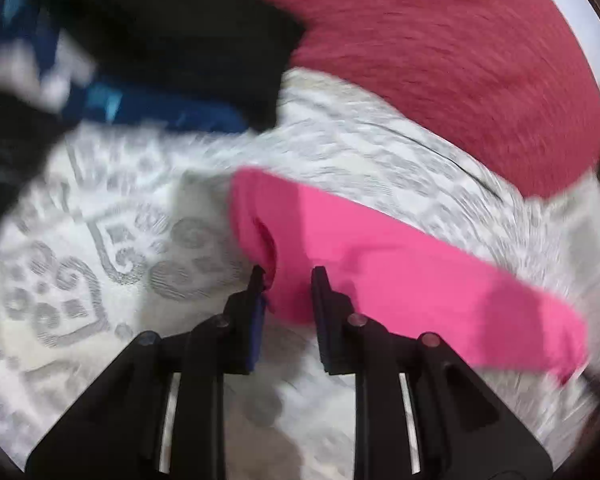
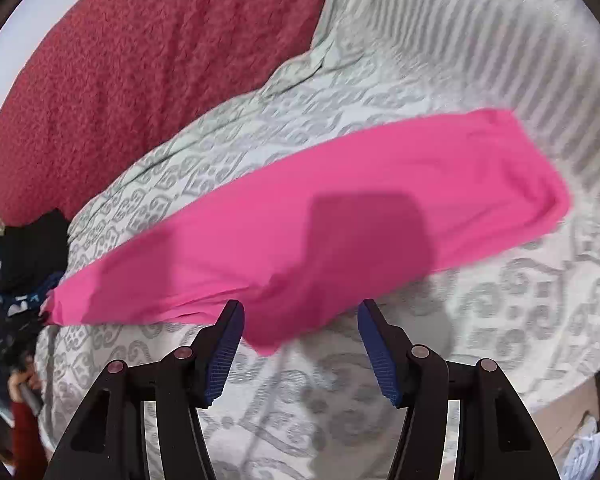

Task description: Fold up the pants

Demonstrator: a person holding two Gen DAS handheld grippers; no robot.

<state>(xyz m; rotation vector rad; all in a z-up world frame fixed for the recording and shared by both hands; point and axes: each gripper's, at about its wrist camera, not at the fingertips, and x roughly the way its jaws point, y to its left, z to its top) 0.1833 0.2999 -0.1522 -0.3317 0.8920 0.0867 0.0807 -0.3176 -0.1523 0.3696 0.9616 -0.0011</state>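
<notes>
The pink pants (image 2: 320, 216) lie in a long folded strip across the white and grey patterned bedspread (image 2: 500, 320). In the left wrist view the pants (image 1: 400, 272) run from the middle to the lower right. My left gripper (image 1: 288, 276) is open, its jaws on either side of one end of the strip, with the left fingertip touching the fabric edge. My right gripper (image 2: 300, 312) is wide open just above the pants' near edge, with a corner of fabric hanging between the jaws. Neither gripper holds the pants.
A dark red blanket (image 2: 140, 60) covers the far side of the bed and also shows in the left wrist view (image 1: 460, 60). A pile of black and blue clothes (image 1: 140, 60) lies at one end of the pants, seen too in the right wrist view (image 2: 24, 256).
</notes>
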